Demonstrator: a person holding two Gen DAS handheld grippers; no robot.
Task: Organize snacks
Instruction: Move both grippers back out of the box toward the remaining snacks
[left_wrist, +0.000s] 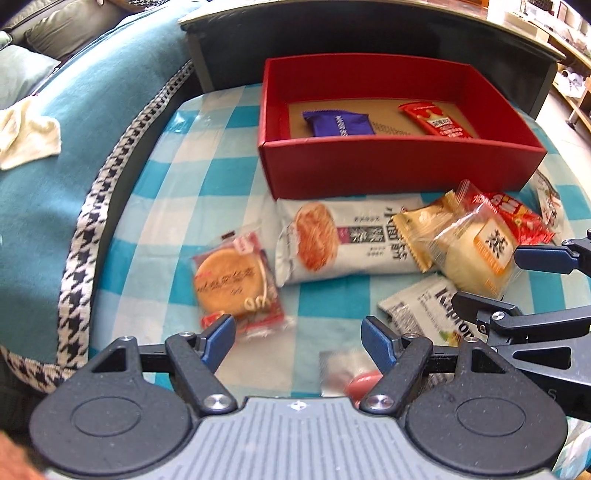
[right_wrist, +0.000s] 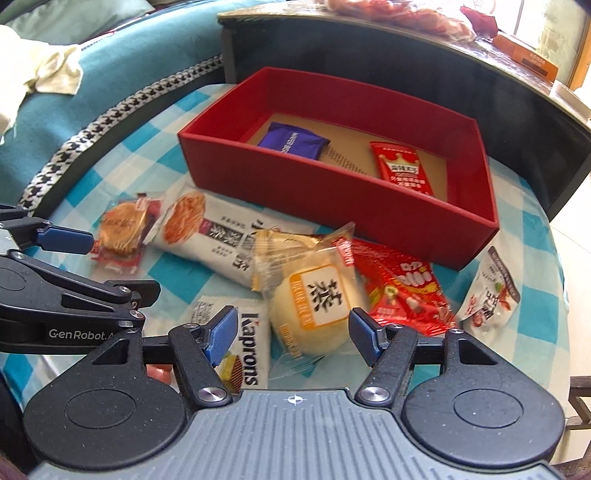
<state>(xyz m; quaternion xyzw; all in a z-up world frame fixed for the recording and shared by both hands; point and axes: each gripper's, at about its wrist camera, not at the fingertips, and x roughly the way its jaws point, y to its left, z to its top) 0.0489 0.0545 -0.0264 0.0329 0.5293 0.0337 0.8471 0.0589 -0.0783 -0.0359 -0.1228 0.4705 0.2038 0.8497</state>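
Note:
A red box (left_wrist: 388, 166) (right_wrist: 332, 192) stands on the checked cloth and holds a purple packet (left_wrist: 338, 123) (right_wrist: 293, 140) and a red packet (left_wrist: 436, 120) (right_wrist: 404, 170). Loose snacks lie in front of it: a round biscuit pack (left_wrist: 232, 284) (right_wrist: 122, 229), a long white pack (left_wrist: 354, 240) (right_wrist: 210, 232), a steamed cake pack (left_wrist: 476, 247) (right_wrist: 314, 306), a Kaprons packet (left_wrist: 432, 310) (right_wrist: 243, 339), and a red bag (right_wrist: 402, 288). My left gripper (left_wrist: 299, 339) is open and empty, near the biscuit pack. My right gripper (right_wrist: 291, 334) is open, just before the cake pack.
A small white packet (right_wrist: 491, 291) lies at the right of the cloth. A pink sausage snack (left_wrist: 360, 382) lies under my left gripper. A teal sofa (left_wrist: 74, 147) with a cream cloth (left_wrist: 26, 136) is at the left. A dark table (left_wrist: 369, 40) stands behind the box.

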